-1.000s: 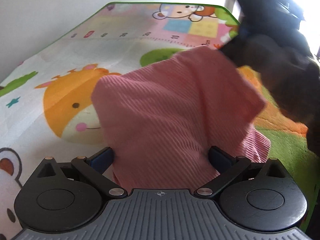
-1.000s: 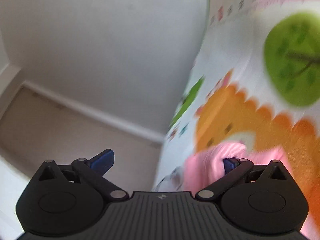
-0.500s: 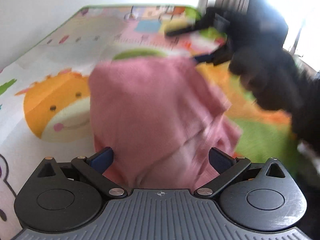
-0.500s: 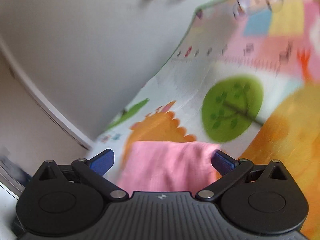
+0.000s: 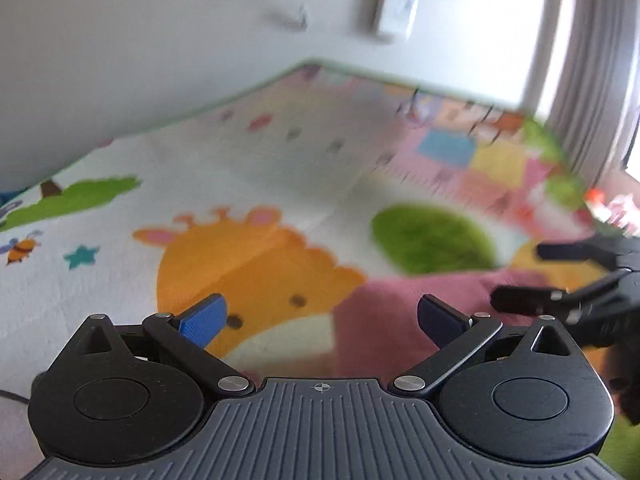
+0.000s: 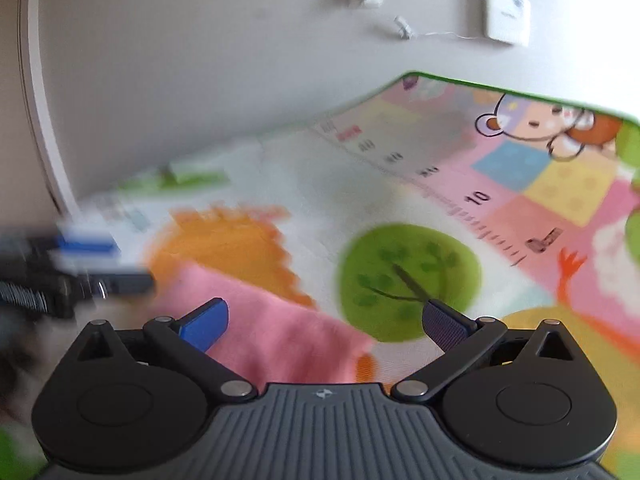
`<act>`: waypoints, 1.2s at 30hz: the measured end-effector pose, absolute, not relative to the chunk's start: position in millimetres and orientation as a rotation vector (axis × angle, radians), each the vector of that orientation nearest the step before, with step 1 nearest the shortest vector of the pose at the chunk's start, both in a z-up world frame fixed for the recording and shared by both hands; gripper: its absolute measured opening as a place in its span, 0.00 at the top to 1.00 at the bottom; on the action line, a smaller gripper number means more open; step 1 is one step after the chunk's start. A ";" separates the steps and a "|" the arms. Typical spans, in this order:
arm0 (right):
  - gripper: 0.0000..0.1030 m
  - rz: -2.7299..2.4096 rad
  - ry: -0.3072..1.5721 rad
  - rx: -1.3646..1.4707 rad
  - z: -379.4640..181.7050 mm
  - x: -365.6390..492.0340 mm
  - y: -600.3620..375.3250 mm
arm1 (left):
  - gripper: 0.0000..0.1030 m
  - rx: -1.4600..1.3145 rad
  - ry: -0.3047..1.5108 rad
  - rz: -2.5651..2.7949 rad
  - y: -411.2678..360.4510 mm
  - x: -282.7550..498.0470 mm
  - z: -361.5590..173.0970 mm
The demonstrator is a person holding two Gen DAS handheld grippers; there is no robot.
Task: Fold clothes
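A pink ribbed garment (image 5: 384,316) lies flat on the cartoon play mat (image 5: 248,184); it also shows in the right wrist view (image 6: 276,324). My left gripper (image 5: 318,318) is open and empty above the garment's left edge. My right gripper (image 6: 324,322) is open and empty above the garment's far corner. The right gripper also shows at the right of the left wrist view (image 5: 560,276), jaws apart. The left gripper shows blurred at the left of the right wrist view (image 6: 80,264).
The mat (image 6: 440,200) has an orange giraffe, a green tree and a ruler print. A white wall (image 6: 200,60) with a socket and a small white box stands behind it. A curtain (image 5: 592,80) hangs at the far right.
Both grippers have let go of the pink garment and pulled up and back. The garment, held up and draped before, now lies on the mat.
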State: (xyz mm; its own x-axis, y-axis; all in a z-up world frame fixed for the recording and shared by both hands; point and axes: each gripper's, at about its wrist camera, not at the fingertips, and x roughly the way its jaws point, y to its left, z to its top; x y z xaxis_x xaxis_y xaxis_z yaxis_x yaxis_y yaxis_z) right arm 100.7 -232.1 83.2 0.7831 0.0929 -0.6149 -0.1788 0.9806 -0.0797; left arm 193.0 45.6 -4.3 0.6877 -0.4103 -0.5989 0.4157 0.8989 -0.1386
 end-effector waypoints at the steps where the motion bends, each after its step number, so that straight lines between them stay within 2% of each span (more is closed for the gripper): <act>1: 0.00 0.118 0.685 -0.210 70.8 106.1 -227.6 | 0.00 0.031 0.690 -0.452 40.4 197.7 -11.5; 3: 0.00 0.086 0.760 -0.278 46.0 113.9 -227.1 | 0.00 0.042 0.702 -0.456 36.1 194.8 -23.6; 5: 0.00 0.087 0.767 -0.236 45.7 110.9 -236.8 | 0.00 0.027 0.701 -0.465 37.9 192.5 -25.2; 11: 0.00 0.219 0.647 -0.138 79.7 64.1 -241.0 | 0.00 -0.023 0.704 -0.492 48.9 187.1 -20.3; 14: 0.00 0.264 0.733 -0.204 59.0 51.0 -224.1 | 0.00 -0.048 0.705 -0.506 54.4 184.5 -17.8; 17: 0.00 0.247 0.734 -0.203 46.5 42.0 -224.0 | 0.00 -0.080 0.710 -0.522 61.5 181.8 -15.7; 22: 0.00 0.290 0.821 -0.172 45.7 37.2 -239.4 | 0.00 -0.228 0.812 -0.614 87.5 174.8 -28.9; 27: 0.00 0.311 0.861 -0.190 33.6 20.3 -241.9 | 0.00 -0.339 0.905 -0.777 81.8 164.4 -45.6; 31: 0.00 0.349 0.889 -0.124 43.3 19.8 -249.3 | 0.00 -0.169 0.870 -0.786 57.2 144.0 -41.8; 36: 0.00 0.359 0.833 0.198 64.2 31.7 -278.4 | 0.00 -0.019 0.848 -0.793 38.7 126.1 -40.2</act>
